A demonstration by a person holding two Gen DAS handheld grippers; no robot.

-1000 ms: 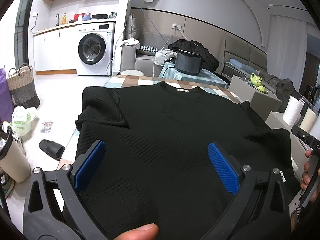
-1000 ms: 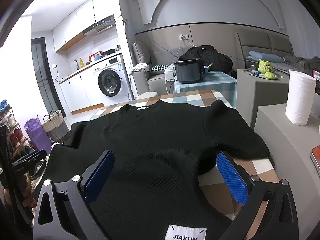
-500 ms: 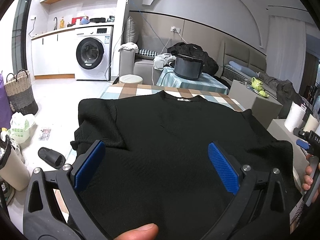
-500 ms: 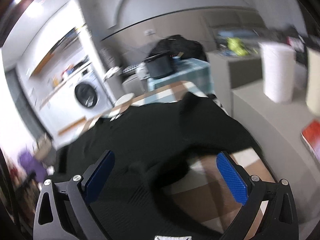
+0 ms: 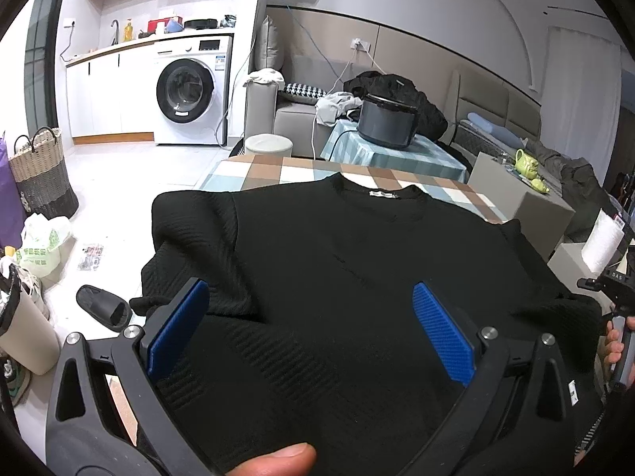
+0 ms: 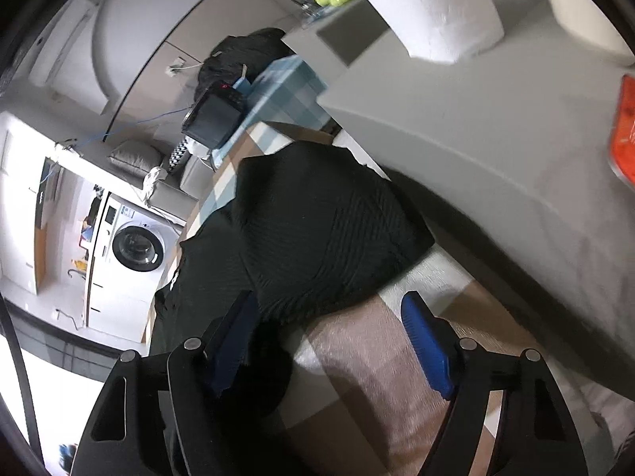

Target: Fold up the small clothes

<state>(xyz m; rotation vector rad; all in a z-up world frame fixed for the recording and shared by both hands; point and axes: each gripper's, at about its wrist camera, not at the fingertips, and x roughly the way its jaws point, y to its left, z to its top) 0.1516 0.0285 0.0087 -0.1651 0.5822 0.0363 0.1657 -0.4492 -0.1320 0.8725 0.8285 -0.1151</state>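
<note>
A black ribbed short-sleeved top lies spread on a checked tablecloth, collar at the far side. My left gripper is open and empty, hovering over the top's lower middle, blue pads wide apart. My right gripper is open and empty, rolled sideways at the top's right sleeve; its left pad is by the sleeve's hem, its right pad over bare tablecloth. The right gripper's handle shows at the left wrist view's right edge.
A grey side cabinet with paper rolls stands close on the right. A dark cooker sits on a small table behind. A washing machine, a basket and a slipper are at the left.
My right gripper has rolled sideways and dropped close to the right sleeve's hem. My left gripper has risen and pulled back slightly. The top lies as before.
</note>
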